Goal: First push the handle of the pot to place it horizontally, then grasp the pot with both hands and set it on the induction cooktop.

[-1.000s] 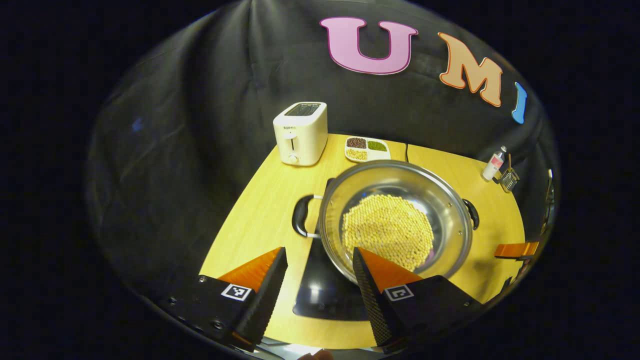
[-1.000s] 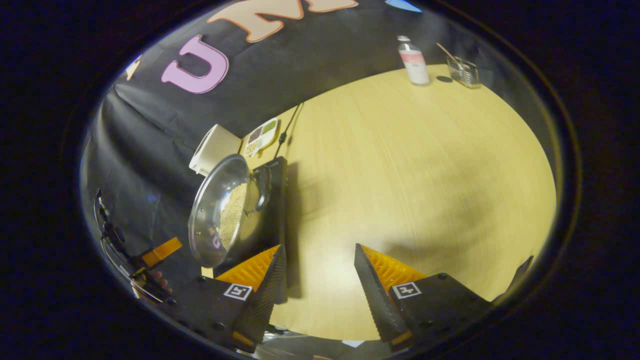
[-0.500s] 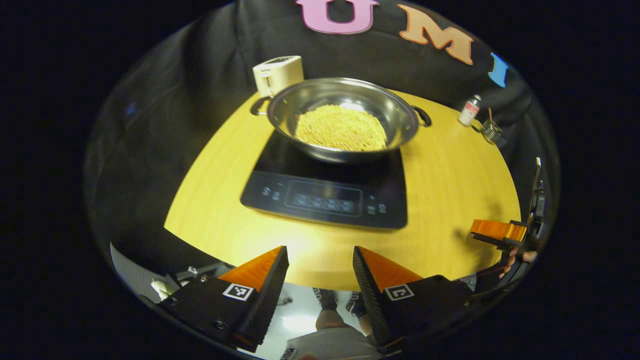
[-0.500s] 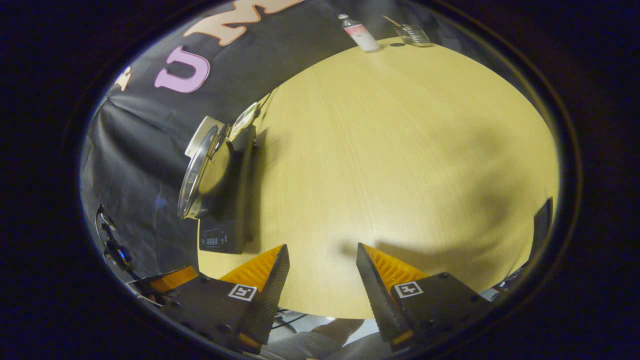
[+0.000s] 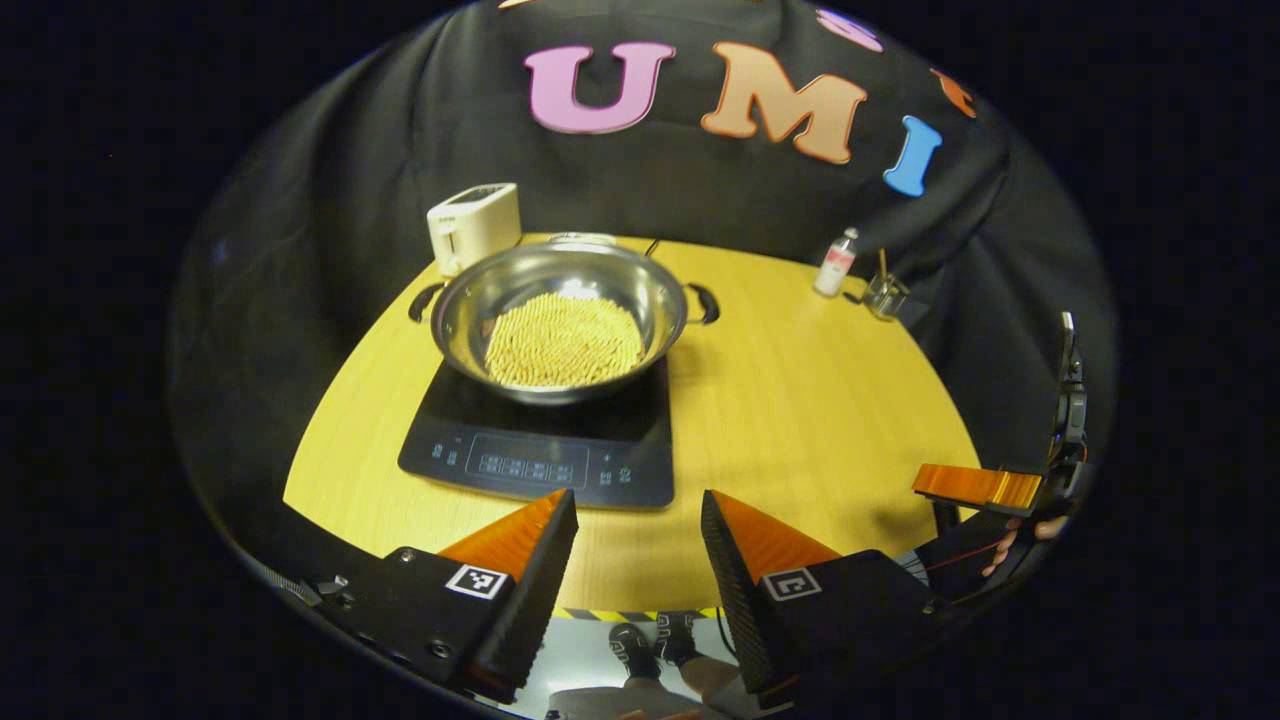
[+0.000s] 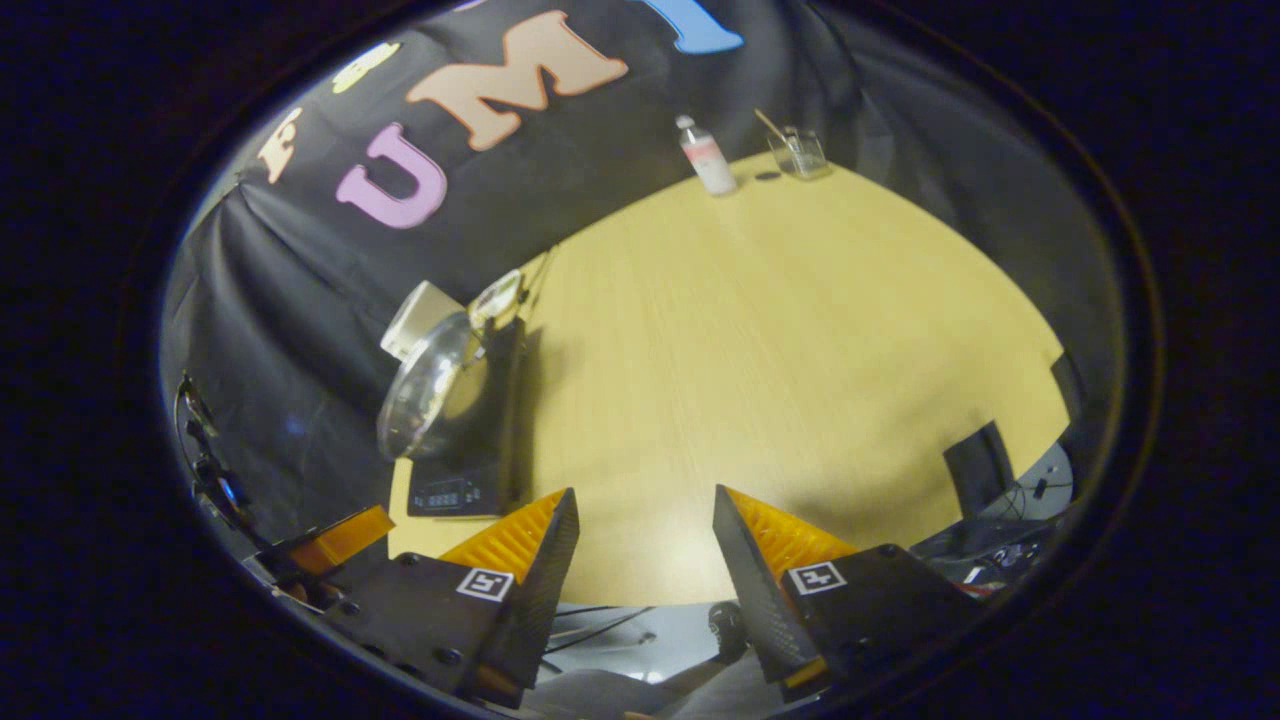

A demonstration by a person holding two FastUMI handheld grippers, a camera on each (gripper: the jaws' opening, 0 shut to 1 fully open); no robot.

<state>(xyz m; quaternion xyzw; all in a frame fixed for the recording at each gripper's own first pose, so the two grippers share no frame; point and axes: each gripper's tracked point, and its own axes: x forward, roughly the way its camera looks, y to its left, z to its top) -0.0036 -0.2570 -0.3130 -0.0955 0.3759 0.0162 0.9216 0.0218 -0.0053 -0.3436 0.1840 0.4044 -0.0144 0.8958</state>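
Left gripper view: pot (image 5: 562, 320) sits on the cooktop (image 5: 545, 440), upper centre of frame, handles level. Both my left gripper (image 5: 635, 560) and right gripper (image 6: 640, 555) are wide open, empty; I judge the right course is retreating slowly, clear of the handles.

The wooden table (image 5: 800, 400) carries an induction cooktop (image 5: 545, 440) just ahead of the left gripper (image 5: 638, 545), with a toaster (image 5: 473, 225), bottle (image 5: 835, 263) and glass (image 5: 884, 296) farther off.
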